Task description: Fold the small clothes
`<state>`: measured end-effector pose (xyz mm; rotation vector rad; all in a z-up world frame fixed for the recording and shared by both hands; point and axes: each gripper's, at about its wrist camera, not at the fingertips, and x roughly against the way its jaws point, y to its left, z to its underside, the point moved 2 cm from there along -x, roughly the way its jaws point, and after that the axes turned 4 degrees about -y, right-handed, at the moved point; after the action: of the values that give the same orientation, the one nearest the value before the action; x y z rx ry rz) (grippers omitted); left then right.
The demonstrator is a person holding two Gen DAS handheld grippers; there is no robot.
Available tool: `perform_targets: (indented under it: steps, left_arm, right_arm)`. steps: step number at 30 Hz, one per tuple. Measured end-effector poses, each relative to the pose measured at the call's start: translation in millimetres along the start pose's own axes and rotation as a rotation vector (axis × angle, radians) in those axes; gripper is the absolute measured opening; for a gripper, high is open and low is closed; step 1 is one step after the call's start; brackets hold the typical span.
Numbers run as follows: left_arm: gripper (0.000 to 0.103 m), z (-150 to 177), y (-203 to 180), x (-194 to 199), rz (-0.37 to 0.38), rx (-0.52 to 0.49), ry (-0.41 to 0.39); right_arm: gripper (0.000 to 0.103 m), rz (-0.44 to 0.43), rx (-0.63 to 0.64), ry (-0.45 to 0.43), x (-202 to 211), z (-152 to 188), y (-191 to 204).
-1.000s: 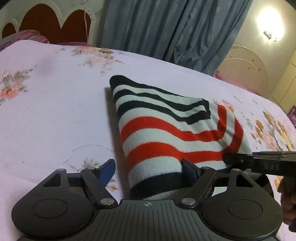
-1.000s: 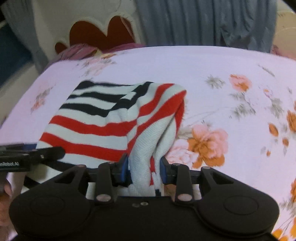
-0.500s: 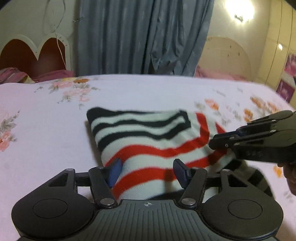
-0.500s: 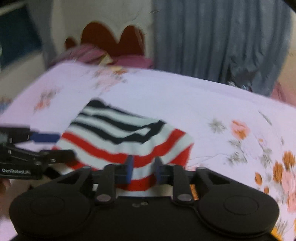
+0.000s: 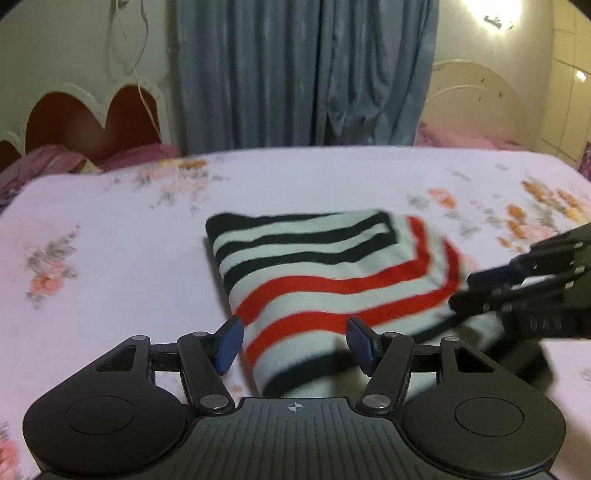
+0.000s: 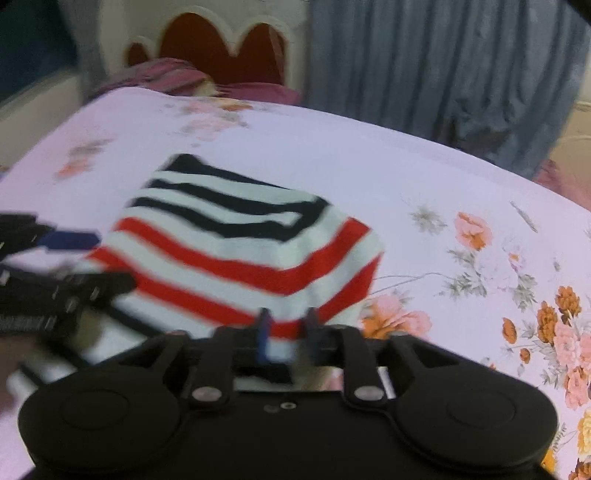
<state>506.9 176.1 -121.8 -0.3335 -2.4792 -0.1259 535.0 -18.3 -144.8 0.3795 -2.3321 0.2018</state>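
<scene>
A folded knit garment (image 5: 325, 273) with black, red and white stripes lies on the floral bed sheet (image 5: 110, 258). My left gripper (image 5: 293, 341) is open, its blue pads to either side of the garment's near edge, not closed on it. The right gripper shows at the right of this view (image 5: 480, 291). In the right wrist view the garment (image 6: 236, 243) lies ahead. My right gripper (image 6: 286, 332) has its jaws a narrow gap apart at the garment's near edge; the frame is blurred, so a grip cannot be told. The left gripper shows at the left (image 6: 74, 258).
A headboard with heart-shaped cutouts (image 5: 92, 118) and pink pillows (image 5: 55, 158) stand at the far left. Grey curtains (image 5: 303, 74) hang behind the bed. A lit wall lamp (image 5: 495, 14) is at the top right.
Both grippers have pulled back and up from the garment. The right gripper, shut on the folded edge a second ago, has drawn back. The garment now lies flat.
</scene>
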Motion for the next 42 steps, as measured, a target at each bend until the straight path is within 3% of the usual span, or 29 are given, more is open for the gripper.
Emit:
perform_targets:
  steps: [4,7,9,12,18,21,25,27,28,29,30,31,39,42]
  left_arm:
    - [0.061,19,-17,34,0.085,0.054,-0.005]
    - [0.061,47,-39,29,0.057,-0.004,0.067]
    - [0.061,60,-44,23,0.04,-0.006,0.107]
    - [0.061,68,-53,21,-0.005,-0.044,0.103]
    - [0.061,62,-56,36,-0.044,-0.003,0.081]
    - [0.061,63,-63,70,-0.064,0.021,0.032]
    - [0.062,71,-72,110,-0.091,0.029,0.002]
    - [0.092,74,-77,125,-0.118,0.049,-0.018]
    - [0.103,76,-80,135,-0.152,0.061,-0.051]
    - [0.103,77,-83,144,-0.171,0.063,-0.084]
    - [0.103,78,-86,150,-0.172,0.061,-0.087]
    - [0.103,79,-89,155,-0.168,0.064,-0.081]
    - [0.103,91,-117,217,-0.155,0.072,-0.132]
    - [0.103,97,-125,242,-0.154,0.064,-0.144]
  right_arm:
    - [0.017,-0.042,0.04,-0.018,34,28,14]
    - [0.014,-0.021,0.063,0.02,35,52,17]
    - [0.006,0.01,0.066,0.06,30,65,15]
    - [0.002,0.034,0.091,0.054,25,75,16]
    - [0.001,0.028,0.04,0.035,32,74,12]
    - [0.017,0.006,-0.022,-0.03,68,78,8]
    - [0.016,0.01,-0.053,-0.049,110,95,4]
    - [0.017,0.009,-0.074,-0.06,128,103,3]
    - [0.029,0.011,-0.081,-0.072,137,107,4]
    - [0.043,0.022,-0.091,-0.083,145,110,4]
    - [0.078,0.036,-0.105,-0.099,153,114,4]
    - [0.099,0.045,-0.112,-0.115,161,117,4]
    - [0.102,0.179,-0.122,-0.188,218,146,10]
    - [0.102,0.187,-0.158,-0.213,242,154,12]
